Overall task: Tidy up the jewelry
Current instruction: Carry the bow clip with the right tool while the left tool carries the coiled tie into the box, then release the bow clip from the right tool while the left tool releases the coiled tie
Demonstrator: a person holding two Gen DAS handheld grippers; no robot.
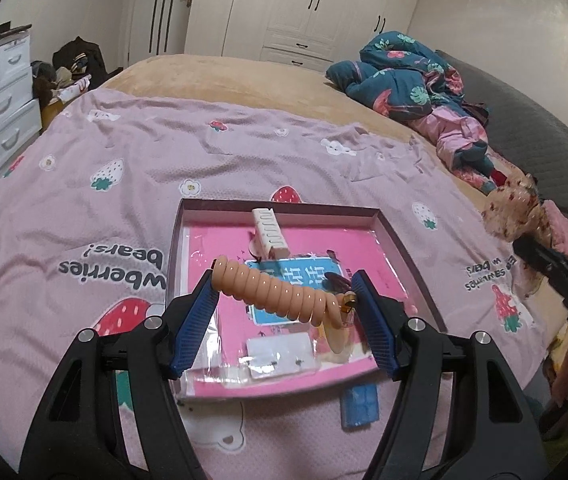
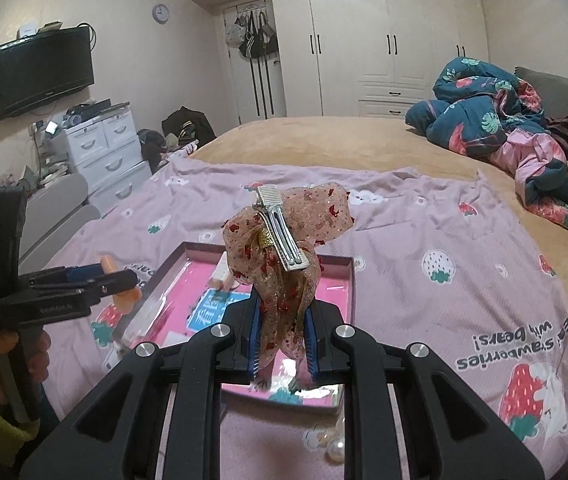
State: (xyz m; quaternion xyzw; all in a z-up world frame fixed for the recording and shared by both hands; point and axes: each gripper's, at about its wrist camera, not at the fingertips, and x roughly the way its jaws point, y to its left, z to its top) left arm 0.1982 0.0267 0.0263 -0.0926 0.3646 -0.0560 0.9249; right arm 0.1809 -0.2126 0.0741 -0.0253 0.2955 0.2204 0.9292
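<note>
My left gripper [image 1: 286,294] is shut on a peach spiral hair tie [image 1: 280,294], stretched between its blue pads above the shallow pink-lined box [image 1: 396,232]. A cream hair clip [image 1: 270,232] lies in the box near its far wall. My right gripper [image 2: 283,340] is shut on a sheer pink bow hair clip [image 2: 288,232] with red sequins and a silver metal clip, held upright over the box [image 2: 348,280]. The right gripper also shows at the right edge of the left wrist view [image 1: 556,276], and the left gripper shows at the left of the right wrist view [image 2: 84,284].
The box rests on a pink strawberry-print blanket [image 1: 124,152] on a bed. A small blue item [image 1: 360,406] lies just in front of the box. Pearl beads [image 2: 334,448] lie on the blanket near the box. A crumpled quilt [image 2: 504,120] lies at the far right.
</note>
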